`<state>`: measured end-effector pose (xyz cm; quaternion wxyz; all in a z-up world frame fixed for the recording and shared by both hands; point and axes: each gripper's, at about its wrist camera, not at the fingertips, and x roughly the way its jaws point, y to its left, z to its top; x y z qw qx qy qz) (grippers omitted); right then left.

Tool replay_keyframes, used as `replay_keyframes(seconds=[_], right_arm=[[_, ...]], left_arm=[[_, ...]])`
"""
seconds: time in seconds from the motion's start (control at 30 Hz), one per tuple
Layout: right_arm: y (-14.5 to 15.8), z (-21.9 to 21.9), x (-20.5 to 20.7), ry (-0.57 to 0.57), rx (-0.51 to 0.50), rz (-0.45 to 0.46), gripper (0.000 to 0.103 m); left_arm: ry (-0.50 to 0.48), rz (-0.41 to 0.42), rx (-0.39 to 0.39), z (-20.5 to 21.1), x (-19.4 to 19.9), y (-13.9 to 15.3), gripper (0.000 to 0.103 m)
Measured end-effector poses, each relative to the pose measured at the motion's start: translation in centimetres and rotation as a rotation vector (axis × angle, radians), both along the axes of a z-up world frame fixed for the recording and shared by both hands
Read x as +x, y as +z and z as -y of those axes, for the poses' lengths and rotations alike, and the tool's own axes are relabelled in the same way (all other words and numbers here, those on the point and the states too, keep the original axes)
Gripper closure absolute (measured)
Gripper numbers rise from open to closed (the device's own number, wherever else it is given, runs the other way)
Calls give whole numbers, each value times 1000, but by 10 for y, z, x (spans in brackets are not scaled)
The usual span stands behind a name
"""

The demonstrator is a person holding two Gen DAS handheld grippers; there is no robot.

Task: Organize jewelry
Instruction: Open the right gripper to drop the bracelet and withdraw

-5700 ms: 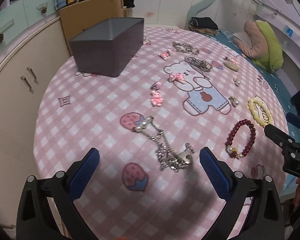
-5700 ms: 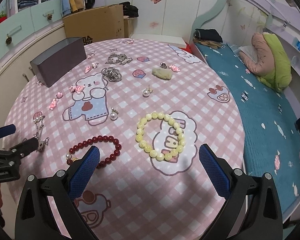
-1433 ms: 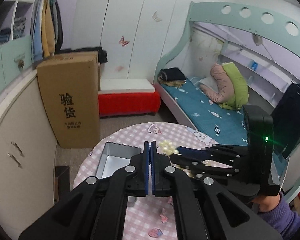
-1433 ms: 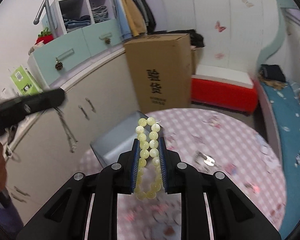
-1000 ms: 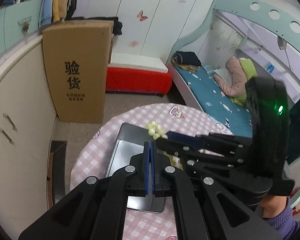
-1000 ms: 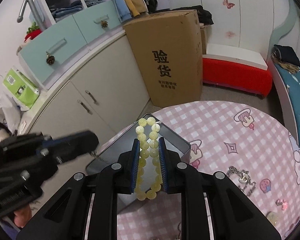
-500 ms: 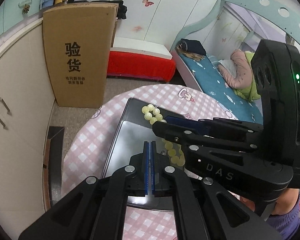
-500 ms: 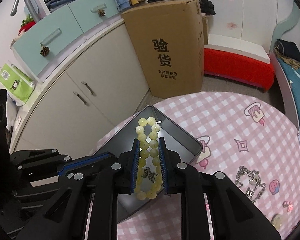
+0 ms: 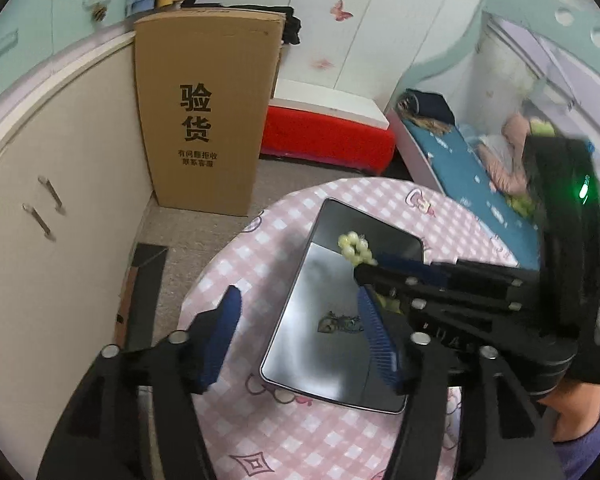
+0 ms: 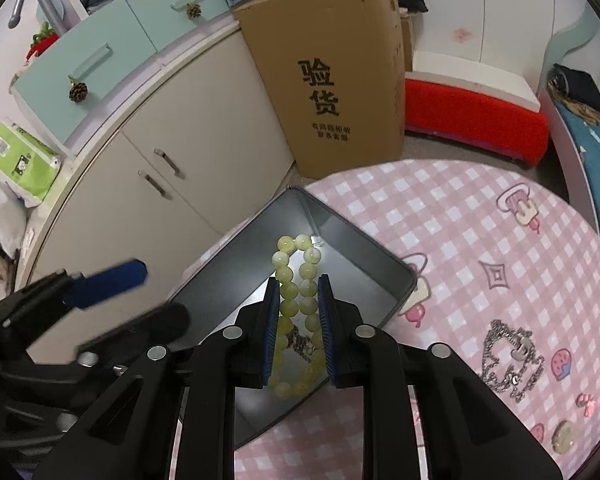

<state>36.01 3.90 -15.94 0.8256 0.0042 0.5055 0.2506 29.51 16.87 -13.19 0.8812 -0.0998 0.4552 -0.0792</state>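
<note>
Right gripper [image 10: 298, 320]: its blue pads are clamped on the yellow bead bracelet [image 10: 296, 284], which is squeezed into a narrow double strand; the gripper hangs over the open grey metal box [image 10: 364, 268].
Yellow bead bracelet: its far loop sticks out past the fingertips above the box's inside, and its near loop hangs behind the pads.
Left gripper [image 9: 300, 336]: its jaws have just been opening and now stand wide apart with nothing between the pads; it is poised above the box's near left side.
Grey metal box: it stands near the table's far left edge, on the pink checked tablecloth [image 10: 480, 240].
Silver chain [image 9: 338, 322]: a small tangle lies on the box floor.
Other jewelry: a second silver chain [image 10: 508, 356] lies on the cloth toward the table's right side, well apart from the box.
Behind the table: a cardboard carton [image 10: 340, 76] stands on the floor against the cupboard [image 10: 148, 168].
</note>
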Motion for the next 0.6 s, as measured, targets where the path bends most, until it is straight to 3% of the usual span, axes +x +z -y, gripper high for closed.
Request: replay_keyframes(seconds=[0.13,0.17,0.2,0.3,0.47,0.6], right_arm=[[-2,-2,-2,0,-14,-4,81],[1,0,-4,-6,-14,6,78],[5,2,-7,-9,2,18,67],[26,18,-19,-16,26,67,60],[67,73,-58,-59,-1,199,46],[84,124,-96,-113,-17,259,39]], left_arm=[[11,-24,25,0,2,-5,43],[13,-28,21,0,0,-6,43],[18,-24,20,0,-2,-4,43],[25,4,35,4,-14,6,42],[-24,110,58,23,-51,34,33],[-74,152,54,45,-77,44,33]])
